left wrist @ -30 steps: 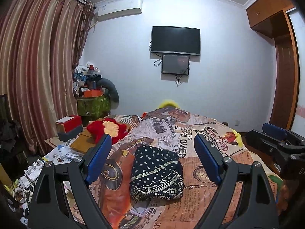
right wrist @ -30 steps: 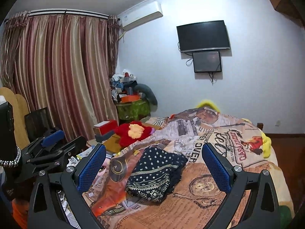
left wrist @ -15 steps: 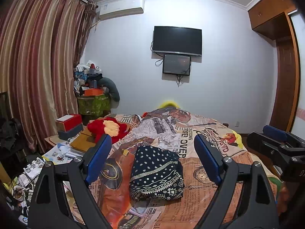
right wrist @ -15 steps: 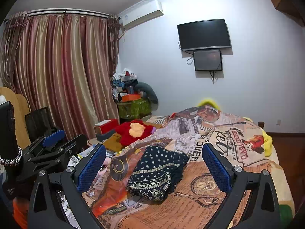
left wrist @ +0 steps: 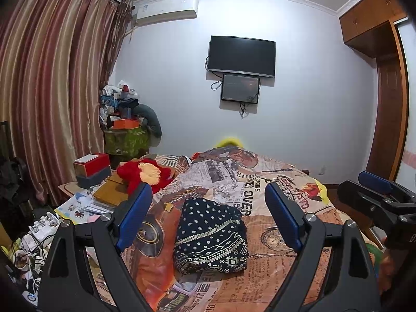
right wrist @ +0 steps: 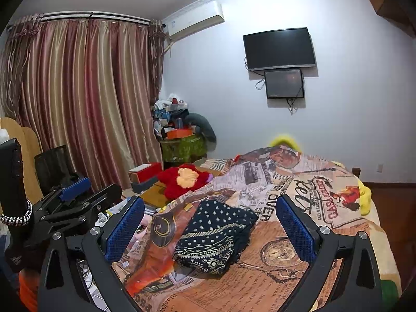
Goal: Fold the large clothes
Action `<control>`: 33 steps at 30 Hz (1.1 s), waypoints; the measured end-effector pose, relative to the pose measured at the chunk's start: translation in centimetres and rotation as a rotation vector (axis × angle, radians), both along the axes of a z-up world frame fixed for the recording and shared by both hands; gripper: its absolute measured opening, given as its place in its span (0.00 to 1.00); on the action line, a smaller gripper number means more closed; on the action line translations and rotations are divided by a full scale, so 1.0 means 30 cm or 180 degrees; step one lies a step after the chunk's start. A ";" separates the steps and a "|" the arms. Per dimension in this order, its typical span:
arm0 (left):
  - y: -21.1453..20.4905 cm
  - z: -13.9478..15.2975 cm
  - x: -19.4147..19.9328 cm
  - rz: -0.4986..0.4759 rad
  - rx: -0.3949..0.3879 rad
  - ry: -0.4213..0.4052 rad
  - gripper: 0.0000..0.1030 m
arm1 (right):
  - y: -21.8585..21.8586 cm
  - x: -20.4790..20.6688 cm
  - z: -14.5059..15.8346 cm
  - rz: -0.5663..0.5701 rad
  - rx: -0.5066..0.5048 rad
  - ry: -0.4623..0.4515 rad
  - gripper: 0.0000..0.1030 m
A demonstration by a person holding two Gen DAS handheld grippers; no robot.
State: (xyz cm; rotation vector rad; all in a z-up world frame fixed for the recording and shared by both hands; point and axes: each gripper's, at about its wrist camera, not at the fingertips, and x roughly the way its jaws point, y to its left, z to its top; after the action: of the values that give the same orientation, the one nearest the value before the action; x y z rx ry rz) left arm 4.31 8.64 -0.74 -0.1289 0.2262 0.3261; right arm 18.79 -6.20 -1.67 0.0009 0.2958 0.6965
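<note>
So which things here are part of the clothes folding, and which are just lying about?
Job:
- dark patterned garment, folded on the bed
- left gripper, open
- right gripper, open

Lying about:
- red plush toy
- red box
- wall TV

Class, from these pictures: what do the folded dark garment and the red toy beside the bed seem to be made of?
Folded dark garment: probably thin woven fabric, matte; it drapes in soft layers with a printed white pattern. Red toy: likely plush, with a fuzzy pile.
</note>
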 end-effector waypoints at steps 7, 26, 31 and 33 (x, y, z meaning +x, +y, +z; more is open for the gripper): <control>-0.015 0.004 -0.007 -0.0044 -0.0107 -0.0049 0.86 | -0.003 0.002 -0.002 0.0009 0.0002 0.0003 0.98; -0.056 0.017 -0.015 -0.0125 -0.0101 -0.0041 0.86 | 0.009 -0.003 0.023 -0.0014 0.0017 -0.0033 0.98; -0.062 0.017 -0.022 -0.0141 -0.0076 -0.0052 0.88 | 0.007 -0.001 0.021 -0.0011 0.0020 -0.0022 0.98; -0.061 0.019 -0.024 -0.0158 -0.0080 -0.0055 0.89 | 0.012 -0.006 0.022 -0.0029 0.0021 -0.0025 0.98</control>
State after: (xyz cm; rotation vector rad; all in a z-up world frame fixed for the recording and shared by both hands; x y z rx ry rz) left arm 3.58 6.82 -0.18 -0.1505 0.2162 0.2729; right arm 18.62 -5.85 -1.01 0.0058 0.2859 0.6885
